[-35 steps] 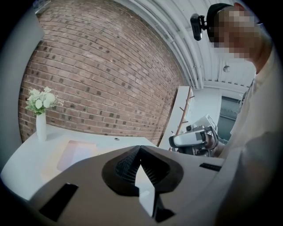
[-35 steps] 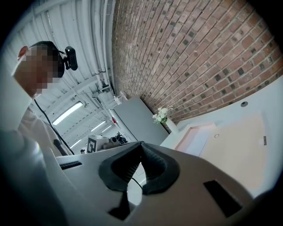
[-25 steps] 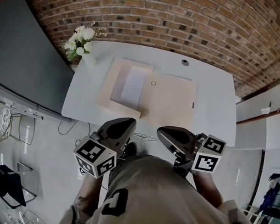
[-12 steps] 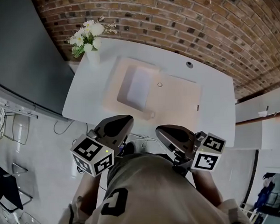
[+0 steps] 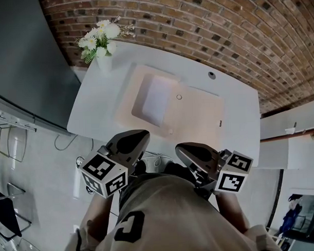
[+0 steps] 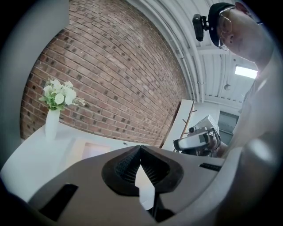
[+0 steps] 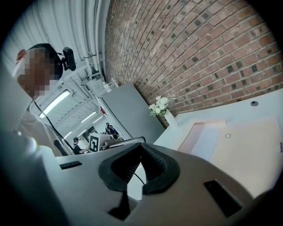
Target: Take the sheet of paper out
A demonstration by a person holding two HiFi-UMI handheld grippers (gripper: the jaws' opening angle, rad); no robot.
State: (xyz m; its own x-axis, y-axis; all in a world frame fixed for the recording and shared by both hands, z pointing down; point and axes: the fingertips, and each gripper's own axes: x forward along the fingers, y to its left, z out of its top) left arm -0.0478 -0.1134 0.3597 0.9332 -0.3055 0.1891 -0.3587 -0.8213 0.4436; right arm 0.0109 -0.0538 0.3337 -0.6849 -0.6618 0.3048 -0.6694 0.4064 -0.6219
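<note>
While I hold both grippers at the near edge of the white tabletop (image 5: 97, 106), neither touches anything that lies on it. Left gripper (image 5: 143, 134): my jaws are together, tips meeting, with nothing between them. Right gripper (image 5: 180, 148): my jaws are likewise together and empty. The two grippers sit side by side, apart from each other, both pointing toward the red brick wall (image 5: 205, 23).

A flat, pale cream case (image 5: 198, 118) lies open in the middle of the tabletop. Its left half is a shallow rimmed tray and its right half is a flat lid. The white rectangular sheet of paper (image 5: 156, 99) lies flat inside the tray, well apart from both grippers. A white vase of white flowers (image 5: 102, 56) stands upright at the far left corner.
</note>
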